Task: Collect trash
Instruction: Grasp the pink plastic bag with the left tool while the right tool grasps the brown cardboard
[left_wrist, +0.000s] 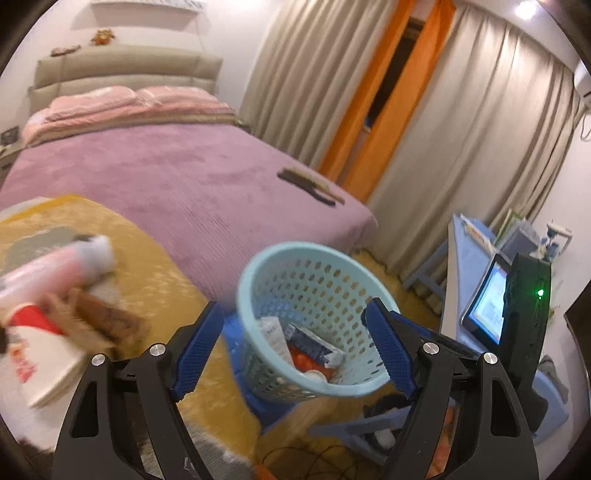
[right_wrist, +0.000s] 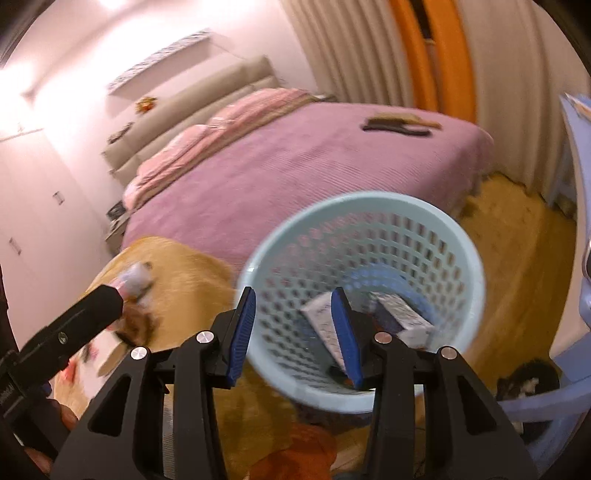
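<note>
A light blue perforated basket (left_wrist: 258, 273) stands on a blue stool beside the bed and shows in the right wrist view too (right_wrist: 469, 258). Inside lie a white tube (left_wrist: 271, 332), a blue and white box (left_wrist: 314, 343) and red packaging. My left gripper (left_wrist: 295, 347) is open and empty, just in front of the basket. My right gripper (right_wrist: 297, 336) is open and empty, its fingers over the basket's near rim. On the yellow cloth at left lie blurred trash items: a pink and white bottle (left_wrist: 55, 266), a brown wrapper (left_wrist: 103, 321) and a red and white box (left_wrist: 40, 350).
A bed with a purple cover (left_wrist: 166, 177) fills the background, with a dark brush (left_wrist: 310, 184) near its corner. A blue table with a lit tablet (left_wrist: 484, 306) stands at right. The other gripper's black body (left_wrist: 524, 314) shows at right. Cables and blue stool legs lie on the floor.
</note>
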